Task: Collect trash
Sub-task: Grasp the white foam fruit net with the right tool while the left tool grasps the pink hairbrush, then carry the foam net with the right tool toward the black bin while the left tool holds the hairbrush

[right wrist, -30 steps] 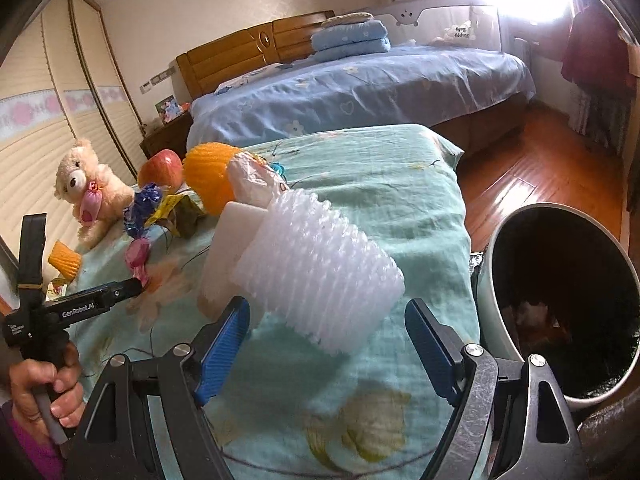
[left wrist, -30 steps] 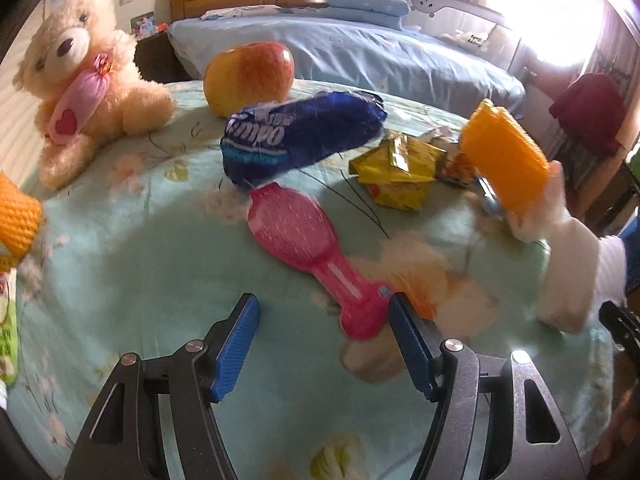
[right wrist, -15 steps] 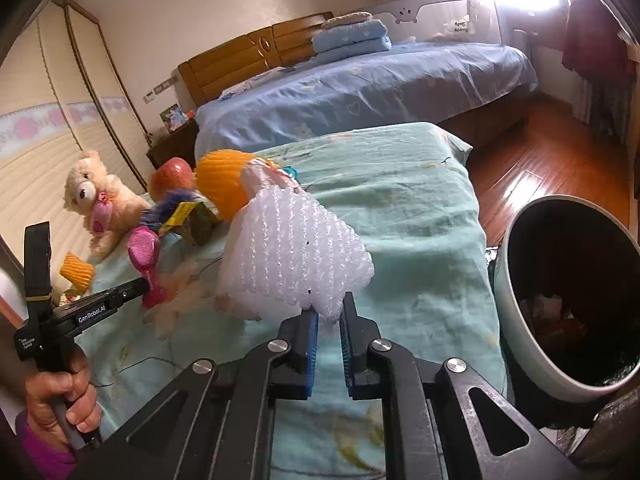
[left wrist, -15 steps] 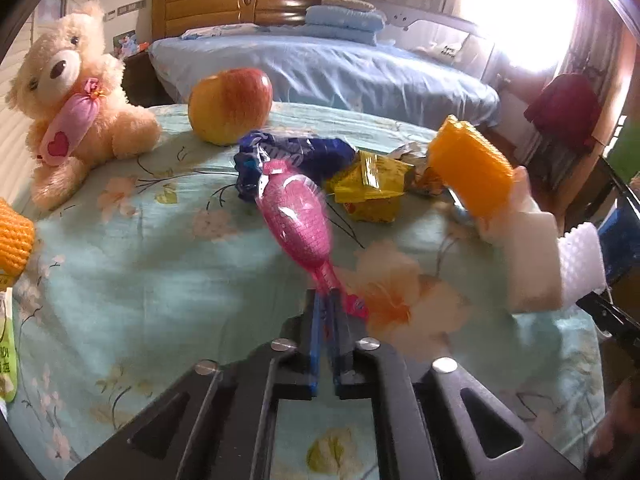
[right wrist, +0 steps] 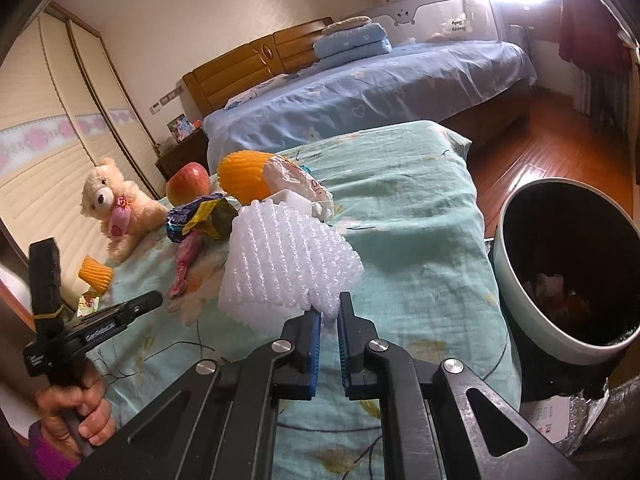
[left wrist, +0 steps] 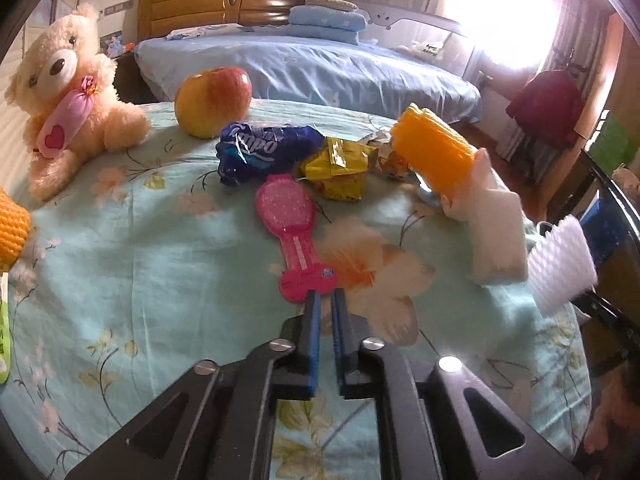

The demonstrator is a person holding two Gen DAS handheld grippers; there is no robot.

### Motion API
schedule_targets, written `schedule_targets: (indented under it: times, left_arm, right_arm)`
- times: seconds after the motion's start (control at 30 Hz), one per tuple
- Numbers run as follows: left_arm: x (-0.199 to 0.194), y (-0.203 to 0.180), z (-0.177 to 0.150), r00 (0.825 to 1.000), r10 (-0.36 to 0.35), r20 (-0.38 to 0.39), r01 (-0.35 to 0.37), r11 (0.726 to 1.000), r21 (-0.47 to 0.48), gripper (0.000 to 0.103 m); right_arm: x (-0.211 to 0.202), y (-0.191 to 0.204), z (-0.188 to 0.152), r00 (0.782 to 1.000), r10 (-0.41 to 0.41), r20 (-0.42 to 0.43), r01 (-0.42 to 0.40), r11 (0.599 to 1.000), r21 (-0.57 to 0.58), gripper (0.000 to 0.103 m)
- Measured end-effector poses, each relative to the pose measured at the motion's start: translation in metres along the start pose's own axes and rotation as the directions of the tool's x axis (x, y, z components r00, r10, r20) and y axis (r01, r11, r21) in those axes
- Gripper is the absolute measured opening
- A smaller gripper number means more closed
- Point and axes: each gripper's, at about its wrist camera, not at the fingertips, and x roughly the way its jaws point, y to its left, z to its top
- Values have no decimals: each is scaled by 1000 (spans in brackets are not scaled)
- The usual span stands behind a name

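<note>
Clutter mid-worktop, open cloth at both ends

The worktop lies bare toward the trash bin. Apple, blue wrapper, yellow packet, orange foam net and white foam block crowd the middle; teddy bear blocks the far-left corner.

- The crumpled dark blue plastic wrapper lying on the counter carries white lettering, of which "mpo" can be read; its first letter is hidden in a fold.
- The black left handheld gripper bears white lettering on its side, too small to read with certainty.
- The pink flat packet carries small print, unreadable.
</note>
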Motion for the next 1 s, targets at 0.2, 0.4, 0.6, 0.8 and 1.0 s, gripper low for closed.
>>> schedule_targets:
  times: [0.2,0.4,0.6,0.8,1.0]
  left_arm:
    - [31,-6,11,994,91,-54,-90,996,17,53]
    - [40,-15,19,991,125,-53,-122,991,59,34]
    - [17,-2,7,999,51,-8,-50,998,26,34]
    - [-16,-14,-12,1000,-5,21,4,999,49,34]
    - [-44,-37,-24,997,-77,29,73,991,112,34]
  right_arm:
    - [-3,-5,-3,1000,-5,5,5,1000,23,7]
    - [-2,-9,-4,1000,-8,4,8,999,42,7]
    - [-7,-7,-5,1000,0,16,-1,999,42,7]
    - [-15,-8,-9,1000,4,25,-6,999,46,7]
    - [-27,-15,-15,999,-10,36,7,998,62,7]
